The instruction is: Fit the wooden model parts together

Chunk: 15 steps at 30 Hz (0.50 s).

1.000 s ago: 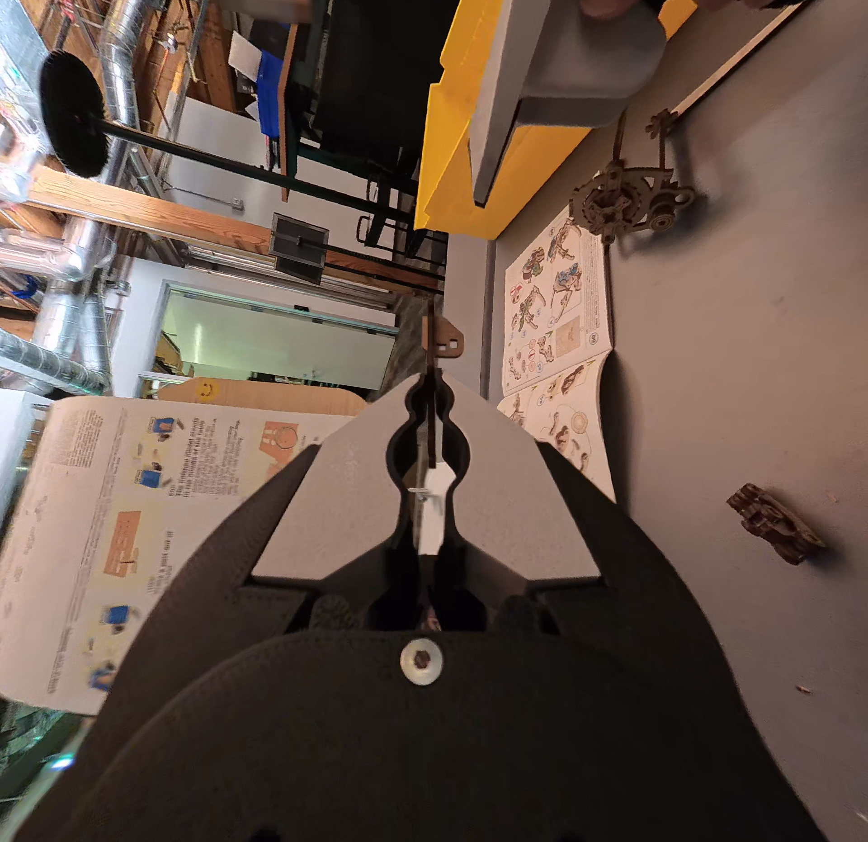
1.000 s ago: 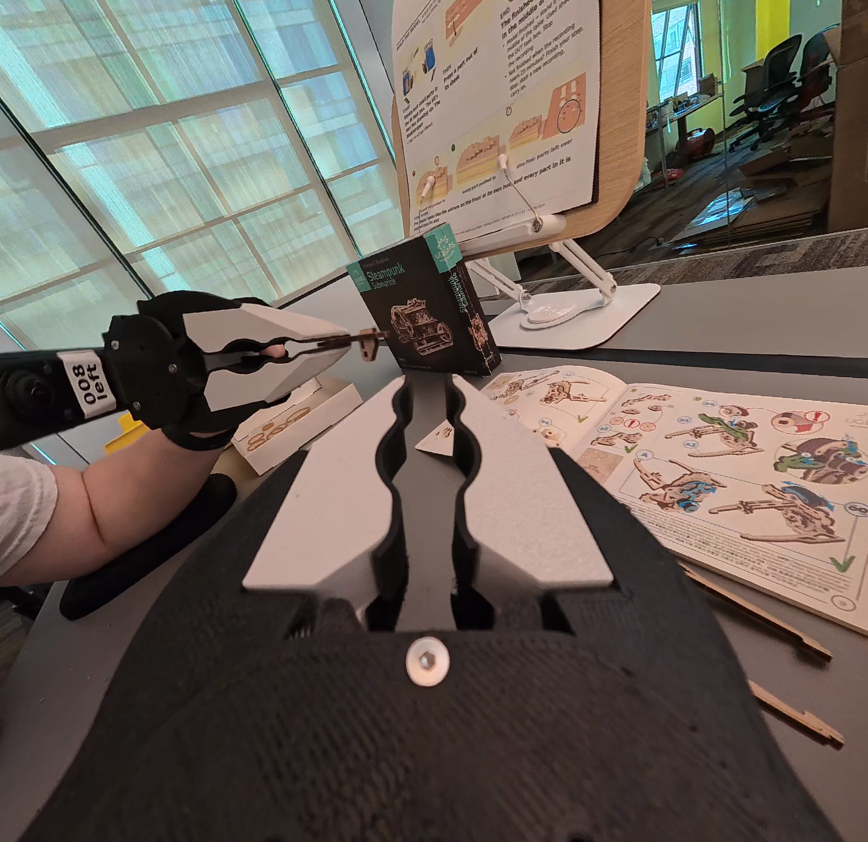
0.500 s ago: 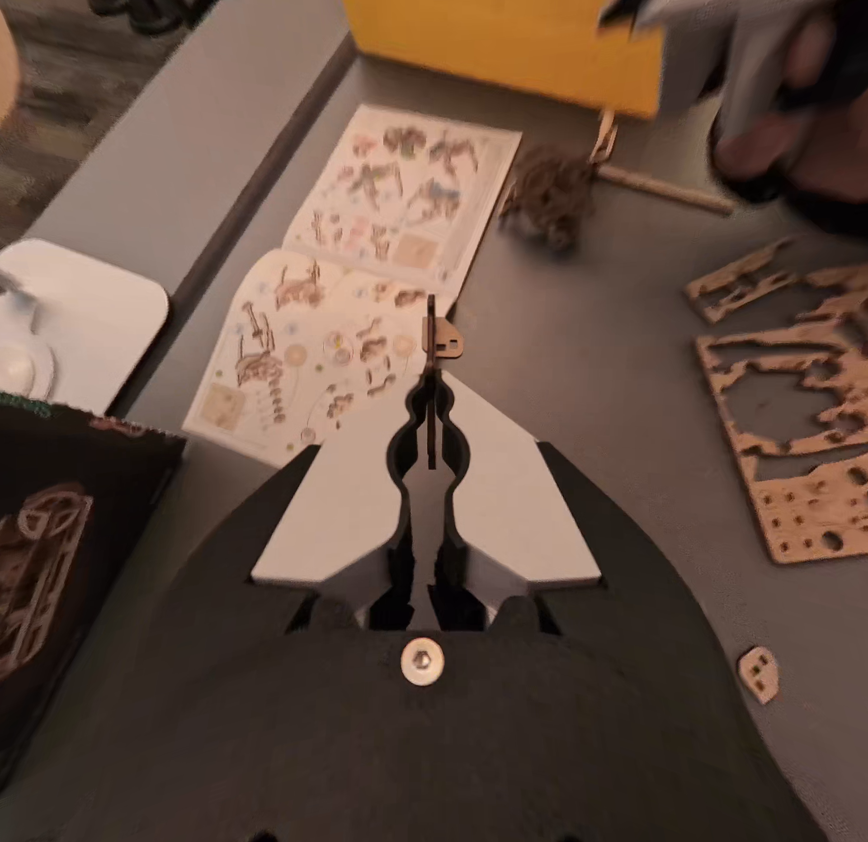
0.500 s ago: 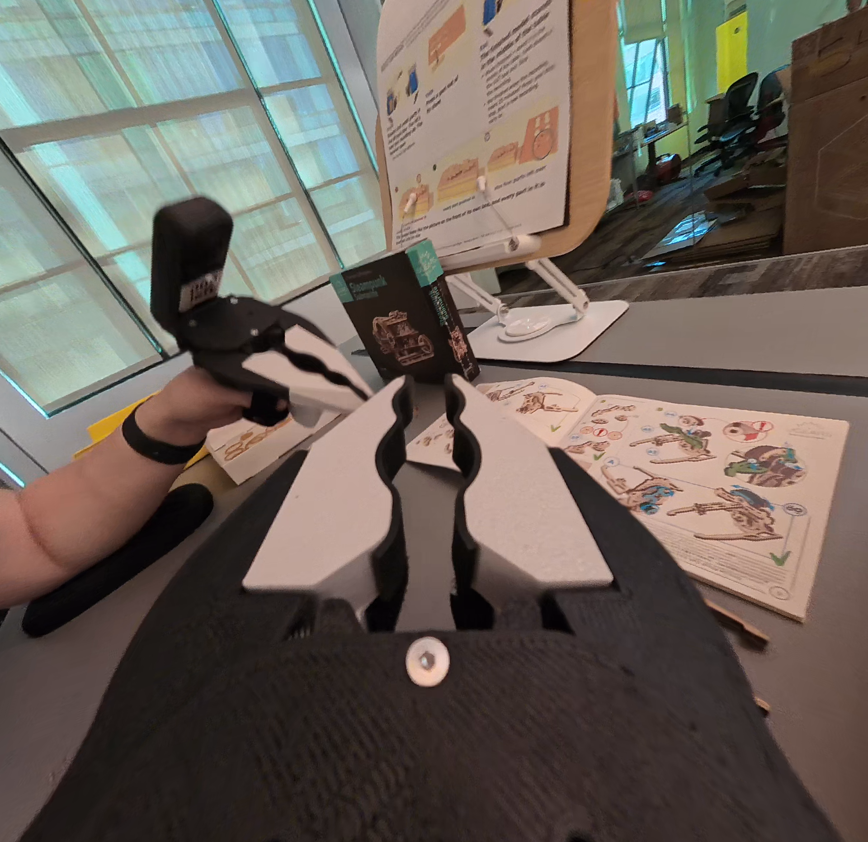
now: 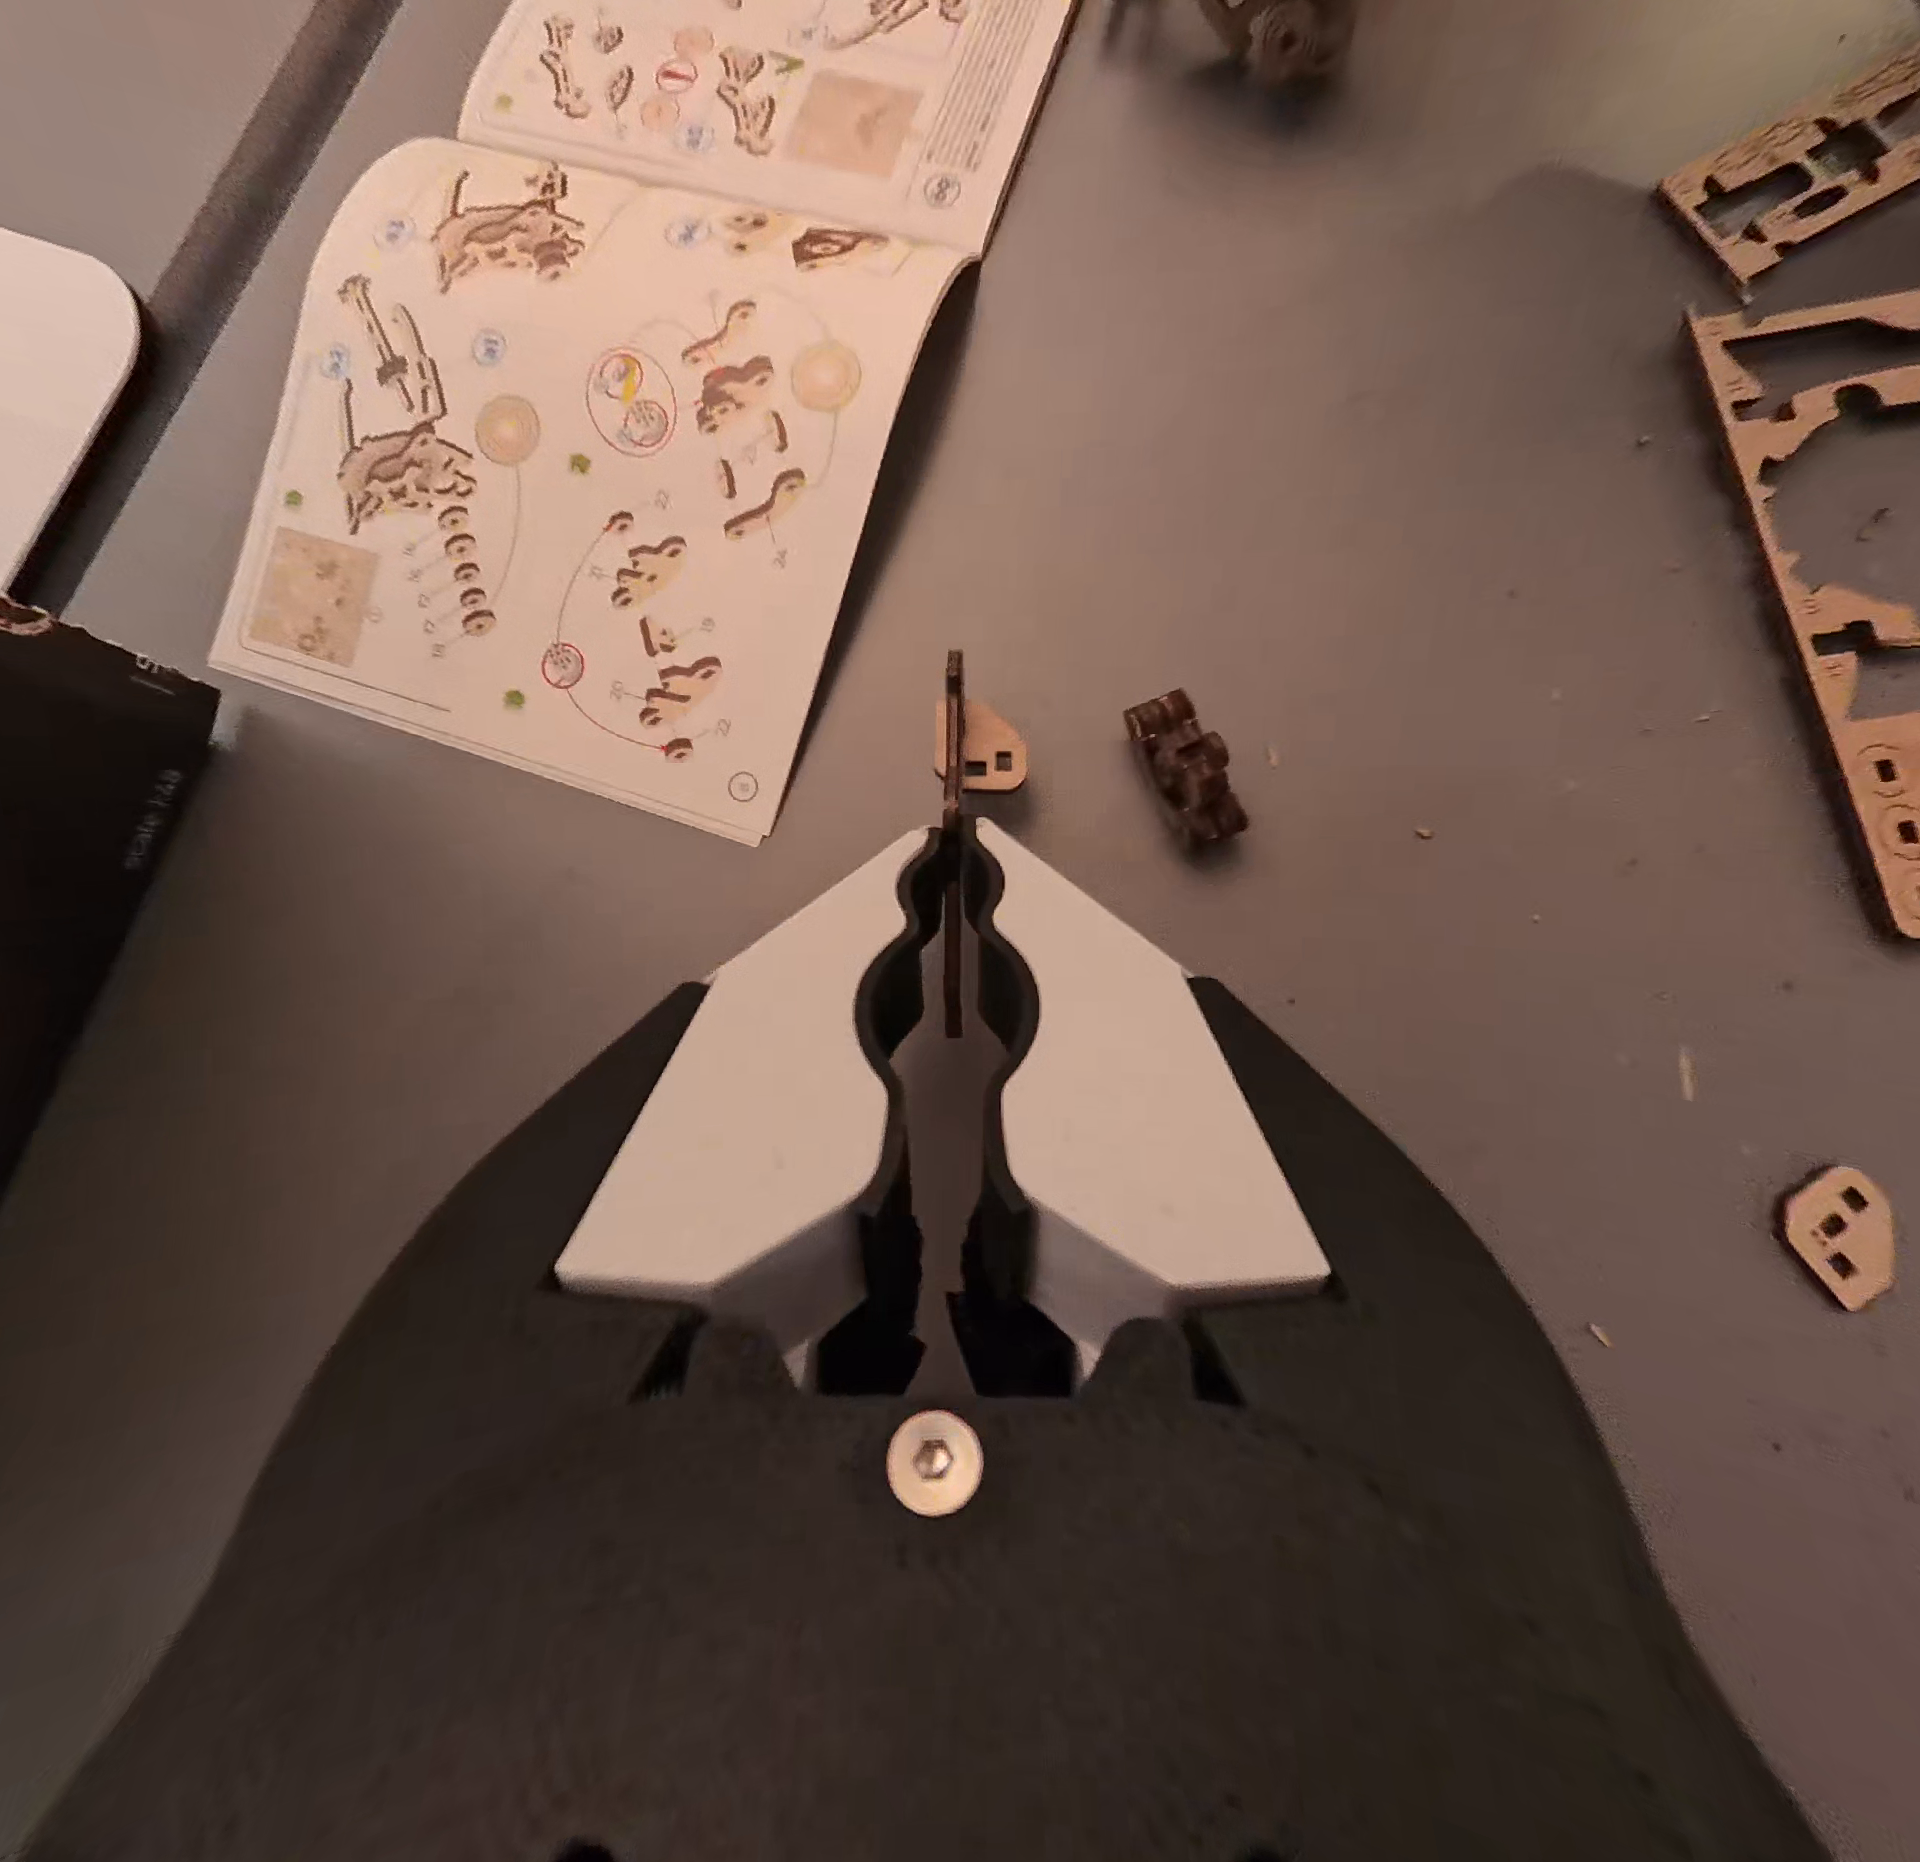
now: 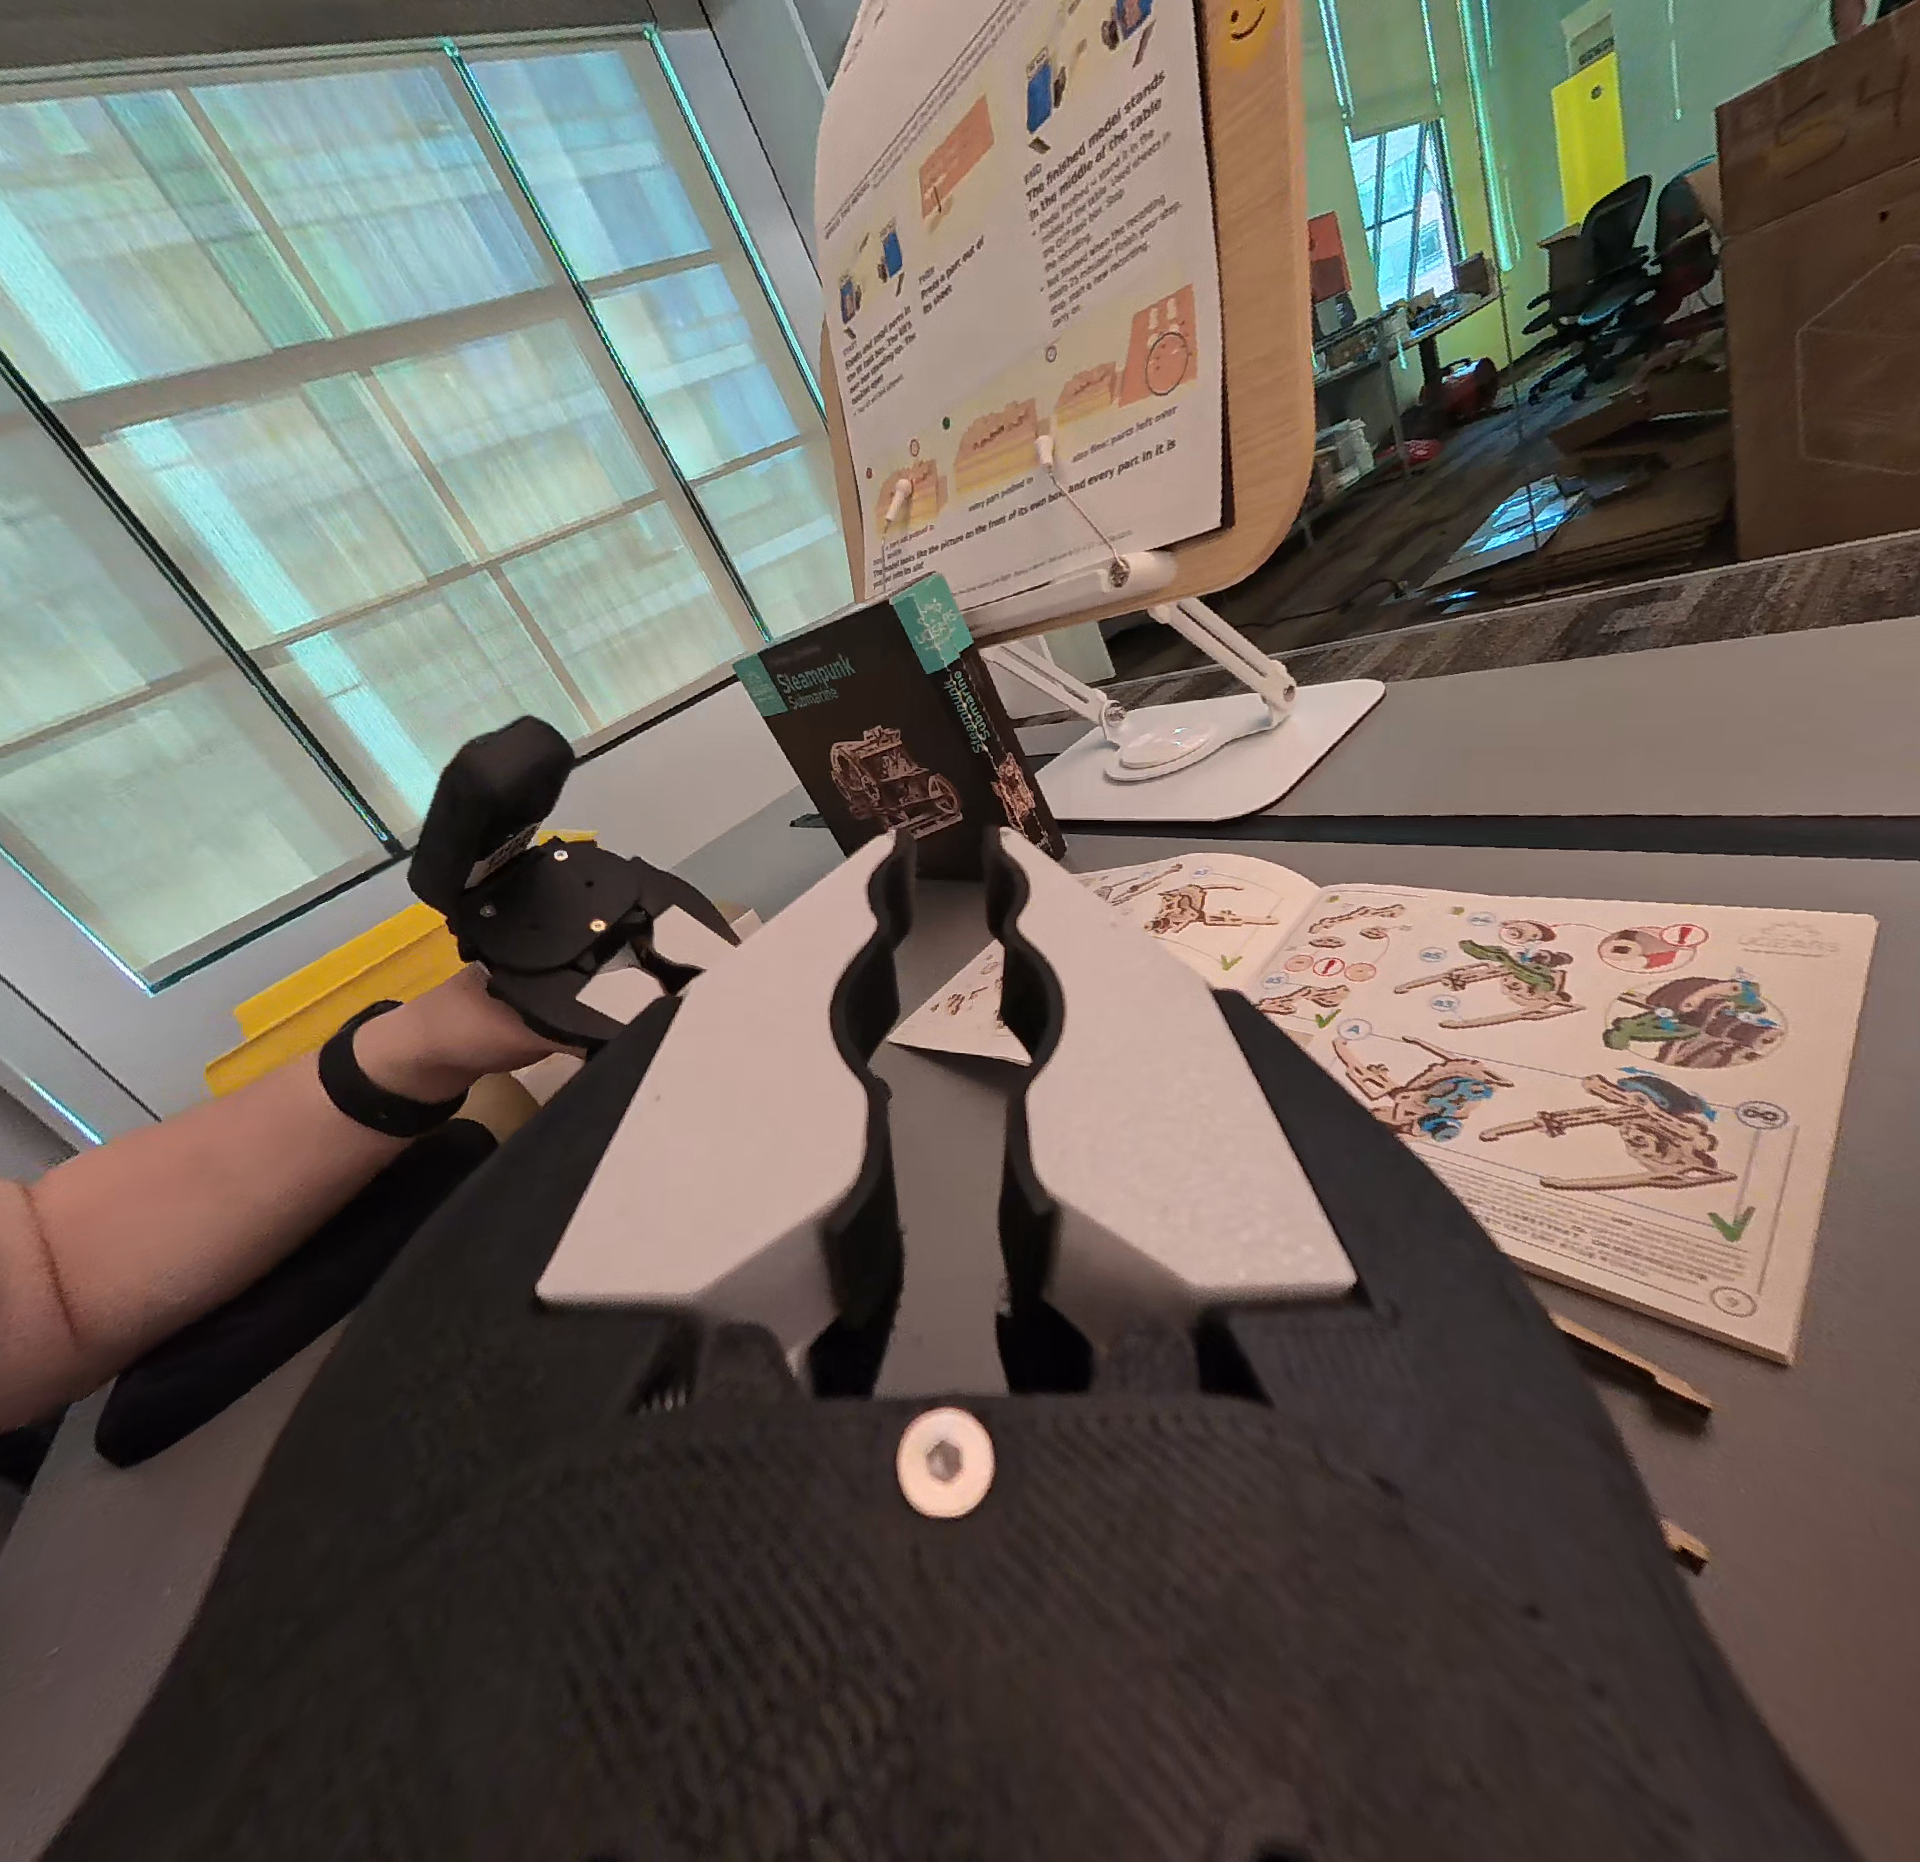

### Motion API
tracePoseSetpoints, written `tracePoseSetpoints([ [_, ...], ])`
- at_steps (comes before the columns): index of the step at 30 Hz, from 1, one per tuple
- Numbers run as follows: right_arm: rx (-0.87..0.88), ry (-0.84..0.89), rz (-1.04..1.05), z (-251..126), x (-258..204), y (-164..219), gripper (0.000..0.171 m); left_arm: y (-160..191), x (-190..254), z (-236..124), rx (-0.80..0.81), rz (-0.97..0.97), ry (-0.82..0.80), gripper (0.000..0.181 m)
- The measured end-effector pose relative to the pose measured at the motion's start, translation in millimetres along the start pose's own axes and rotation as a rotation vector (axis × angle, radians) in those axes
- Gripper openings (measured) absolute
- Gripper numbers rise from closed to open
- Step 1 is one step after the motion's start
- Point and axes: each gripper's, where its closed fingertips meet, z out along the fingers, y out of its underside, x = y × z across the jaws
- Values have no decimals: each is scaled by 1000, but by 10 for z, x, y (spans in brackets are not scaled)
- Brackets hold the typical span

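My left gripper [image 5: 953,838] is shut on a thin flat wooden part [image 5: 953,877], held edge-on, with a small tan slotted plate [image 5: 987,749] fixed at its far end. It points down over the grey table. A small dark wooden assembly [image 5: 1188,770] lies just right of the tip. A loose tan slotted piece [image 5: 1836,1233] lies at the right. The partly built model [image 5: 1268,15] sits at the top edge. My right gripper [image 6: 948,862] is open and empty above the table. The left gripper [image 6: 566,924] also shows in the right wrist view, at the left, tilted down.
An open instruction booklet [image 5: 582,399] [image 6: 1507,1064] lies on the table. Punched-out wooden sheets [image 5: 1808,482] lie at the right. A dark kit box [image 6: 894,742] stands behind, next to a white stand [image 6: 1205,742] holding an instruction board. A yellow bin [image 6: 312,991] sits far left. Left tips to right tips: about 20 cm. My right tips are about 30 cm from the loose tan slotted piece [image 5: 1836,1233], my left tips only 15 cm.
My left gripper has swung from pointing sideways across the room to pointing down at the table, still holding the wooden part. My right gripper has shifted slightly and stays open.
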Motion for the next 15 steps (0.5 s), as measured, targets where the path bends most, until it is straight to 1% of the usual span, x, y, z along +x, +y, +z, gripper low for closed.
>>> tracePoseSetpoints([
  [8, -12, -6, 3, 15, -16, 28, 12, 86, -21, 24, 5, -21, -6, 0],
  [15, -20, -16, 20, 23, -24, 56, 11, 138, 9, 49, -7, -3, -4, 6],
])
